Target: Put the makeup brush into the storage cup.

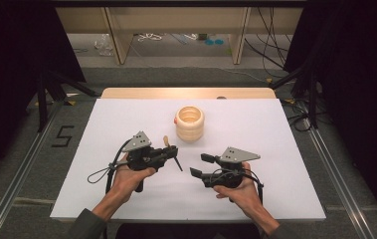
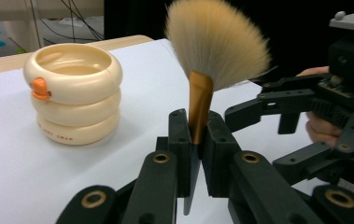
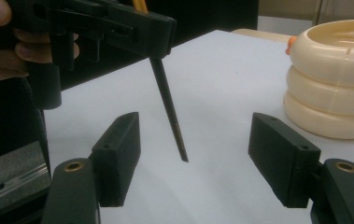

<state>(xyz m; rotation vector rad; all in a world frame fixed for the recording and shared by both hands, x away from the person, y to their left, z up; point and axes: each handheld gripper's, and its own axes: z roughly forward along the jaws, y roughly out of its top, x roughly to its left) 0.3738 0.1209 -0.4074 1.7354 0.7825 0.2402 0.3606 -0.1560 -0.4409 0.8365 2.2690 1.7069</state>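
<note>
- The left gripper has its jaws clamped on a brush, pinching the golden ferrule just under the bristles.
- In the left gripper view the brush stands nearly upright: its fan of bristles spreads above the jaws, and its dark handle drops below them.
- From the right gripper view, that handle hangs down with a slight tilt, its pointed end in the air above the counter and touching nothing.
- The right gripper has its jaws wide apart and empty, aimed at the handle's lower end, which lies between them and a little beyond.
- The relation that matters: the brush's long axis runs top to bottom, crossing the line between the right jaws, so these could close on the handle if moved forward slightly.
- In the high view the two grippers face each other near the front middle of the counter, the right one close to the brush's free end.
- A cream ringed cup stands farther back, beyond both grippers, open end up; the left gripper is somewhat nearer to it.
</note>
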